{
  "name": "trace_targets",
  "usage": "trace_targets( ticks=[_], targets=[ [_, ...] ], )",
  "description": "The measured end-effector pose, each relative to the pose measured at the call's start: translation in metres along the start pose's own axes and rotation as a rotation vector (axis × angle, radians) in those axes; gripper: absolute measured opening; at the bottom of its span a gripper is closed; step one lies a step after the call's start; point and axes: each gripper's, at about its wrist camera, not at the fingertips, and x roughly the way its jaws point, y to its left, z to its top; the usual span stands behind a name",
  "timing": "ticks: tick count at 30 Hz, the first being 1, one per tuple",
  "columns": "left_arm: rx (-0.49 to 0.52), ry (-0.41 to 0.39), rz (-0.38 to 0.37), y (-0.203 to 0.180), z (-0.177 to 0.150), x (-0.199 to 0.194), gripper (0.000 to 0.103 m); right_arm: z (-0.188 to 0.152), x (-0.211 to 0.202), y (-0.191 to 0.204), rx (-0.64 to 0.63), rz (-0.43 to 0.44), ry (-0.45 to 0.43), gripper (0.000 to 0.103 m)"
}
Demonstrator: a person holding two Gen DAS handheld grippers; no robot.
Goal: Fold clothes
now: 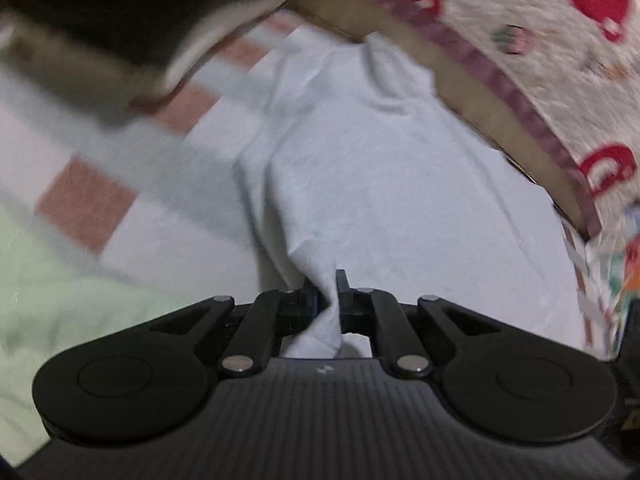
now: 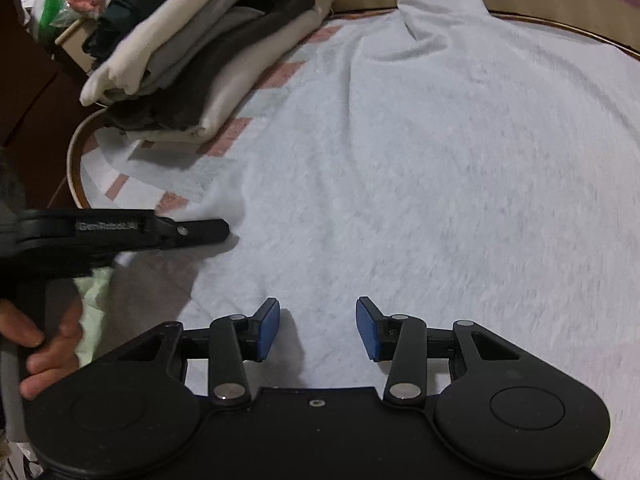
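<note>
A white high-neck top [image 2: 420, 152] lies spread on the bed, collar toward the far edge. In the left wrist view my left gripper [image 1: 327, 292] is shut on a pinched fold at the top's [image 1: 360, 168] near left edge, and cloth bunches between its fingers. The right wrist view shows that same left gripper [image 2: 224, 230] from the side, at the garment's left edge, held by a person's hand [image 2: 44, 344]. My right gripper [image 2: 318, 326] hovers open over the near part of the top, its blue pads [image 2: 269, 328] apart with nothing pinched.
A stack of folded clothes [image 2: 200, 52] in cream, grey and dark tones sits at the back left on a checked pink-and-white sheet [image 1: 132, 184]. A quilt with red prints [image 1: 540, 40] borders the right side. A pale green cloth [image 1: 60, 280] lies at the near left.
</note>
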Motion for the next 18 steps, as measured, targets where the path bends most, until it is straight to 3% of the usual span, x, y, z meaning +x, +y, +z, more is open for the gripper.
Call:
trace_targets(
  ticks=[5, 9, 13, 18],
  targets=[
    [0.238, -0.007, -0.024, -0.046, -0.006, -0.005, 0.011, -0.002, 0.004, -0.009, 0.051, 0.021, 0.016, 0.048],
    [0.200, 0.068, -0.057, -0.052, -0.015, 0.013, 0.022, -0.001, 0.006, -0.023, 0.123, 0.049, 0.028, 0.047],
    [0.110, 0.077, -0.110, -0.042, -0.016, 0.011, 0.041, -0.002, 0.001, -0.038, 0.166, 0.063, 0.027, 0.046],
    [0.231, 0.057, -0.101, -0.052, -0.029, 0.007, 0.046, 0.004, -0.014, -0.073, 0.312, 0.085, -0.019, 0.048]
  ],
)
